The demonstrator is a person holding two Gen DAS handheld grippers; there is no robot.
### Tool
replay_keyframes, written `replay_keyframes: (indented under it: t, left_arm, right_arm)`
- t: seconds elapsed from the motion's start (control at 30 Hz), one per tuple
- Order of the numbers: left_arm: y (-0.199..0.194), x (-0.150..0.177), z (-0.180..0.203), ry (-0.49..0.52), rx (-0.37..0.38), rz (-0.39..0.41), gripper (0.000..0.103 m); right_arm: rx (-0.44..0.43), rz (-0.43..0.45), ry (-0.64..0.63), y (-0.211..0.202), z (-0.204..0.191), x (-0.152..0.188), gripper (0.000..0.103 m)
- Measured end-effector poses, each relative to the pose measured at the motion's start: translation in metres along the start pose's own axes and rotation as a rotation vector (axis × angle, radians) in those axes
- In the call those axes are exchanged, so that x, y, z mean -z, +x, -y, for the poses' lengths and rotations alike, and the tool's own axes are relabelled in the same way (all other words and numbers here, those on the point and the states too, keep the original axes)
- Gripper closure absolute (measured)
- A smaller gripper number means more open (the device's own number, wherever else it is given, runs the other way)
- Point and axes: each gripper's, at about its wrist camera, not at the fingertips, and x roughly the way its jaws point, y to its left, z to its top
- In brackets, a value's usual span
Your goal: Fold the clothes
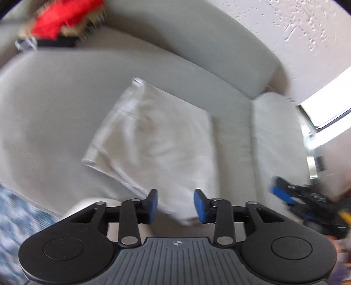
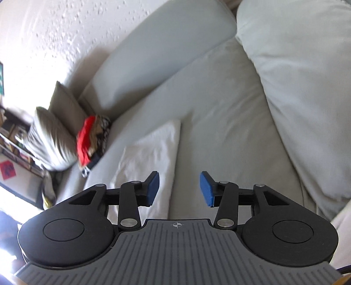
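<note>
Grey sofa [image 1: 54, 109], textured white wall [image 1: 285, 26], bright window [image 1: 326, 103].

We see bare sofa seat [image 1: 54, 114] around the folded white cloth [image 1: 158, 136]; a clothes pile [image 1: 63, 19] and a pillow [image 2: 307, 87] block the ends.

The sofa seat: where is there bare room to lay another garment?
Bare seat lies between the folded white garment and the big cushion. More lies between that garment and the clothes pile. That pile's corner is crowded.
</note>
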Motion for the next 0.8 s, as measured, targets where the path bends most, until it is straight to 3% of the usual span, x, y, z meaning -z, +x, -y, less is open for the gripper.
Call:
replay_keyframes:
  t: [0.1, 0.17, 0.23, 0.33, 0.4, 0.63, 0.8]
  left_arm:
    - [0.002, 0.005, -0.007, 0.076, -0.18, 0.077, 0.063]
    - [0.005, 0.005, -0.014, 0.099, -0.25, 0.108, 0.059]
    - [0.009, -0.001, -0.021, 0.083, -0.235, 0.114, 0.054]
    - [0.01, -0.007, -0.035, 0.049, -0.181, 0.123, 0.045]
    - [0.015, -0.013, -0.042, 0.045, -0.191, 0.127, 0.039]
    - [0.029, -0.028, -0.056, 0.004, -0.196, 0.133, 0.037]
    - [0.036, -0.036, -0.067, -0.023, -0.156, 0.14, 0.036]
  right_arm:
    - [0.013, -0.068, 0.02, 0.013, 0.003, 0.005, 0.052]
    - [0.019, -0.109, 0.015, 0.023, 0.002, 0.007, 0.051]
    - [0.025, -0.134, 0.011, 0.032, 0.0, 0.007, 0.04]
    - [0.022, -0.145, 0.008, 0.04, -0.003, 0.007, 0.039]
    - [0.022, -0.153, 0.004, 0.045, -0.005, 0.006, 0.039]
    - [0.03, -0.149, 0.03, 0.055, -0.003, 0.0, 0.038]
    - [0.007, -0.146, 0.057, 0.067, -0.002, -0.01, 0.038]
